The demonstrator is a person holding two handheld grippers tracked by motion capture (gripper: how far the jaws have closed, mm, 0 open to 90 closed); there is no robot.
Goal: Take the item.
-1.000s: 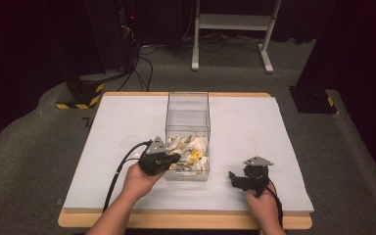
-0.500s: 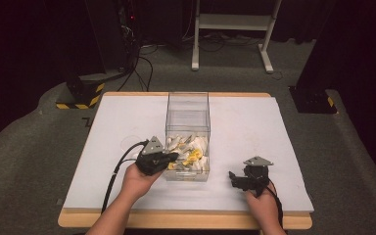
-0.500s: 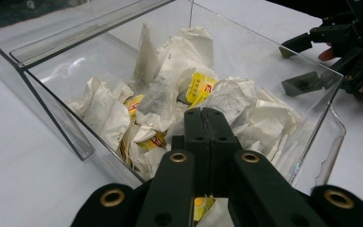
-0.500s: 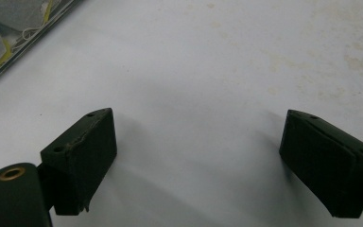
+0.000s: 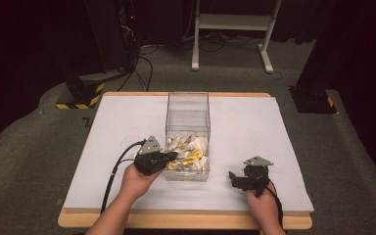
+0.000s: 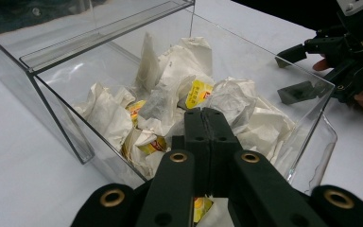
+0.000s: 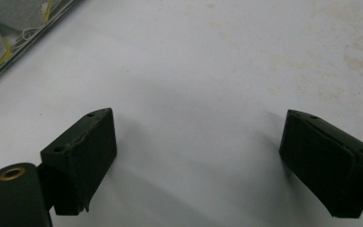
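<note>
A clear plastic box [image 5: 188, 100] stands in the middle of the white table, its near half heaped with white tea bags [image 5: 188, 149] bearing yellow tags. In the left gripper view the tea bags [image 6: 179, 90] lie just beyond my left gripper [image 6: 207, 112], whose jaws are pressed together with nothing seen between them. From above, the left gripper [image 5: 175, 156] reaches over the box's left wall near its front. My right gripper [image 5: 232, 178] rests on the table to the right of the box, open, with bare table between its jaws [image 7: 201, 118]. The right gripper [image 6: 293, 73] also shows behind the box wall.
White sheet [image 5: 122, 122] covers the wooden table; its front edge [image 5: 186, 220] runs by the person's forearms. The left gripper's black cable [image 5: 115, 171] loops over the table's left part. Beyond the table are grey floor, a white stand [image 5: 230, 29] and black equipment.
</note>
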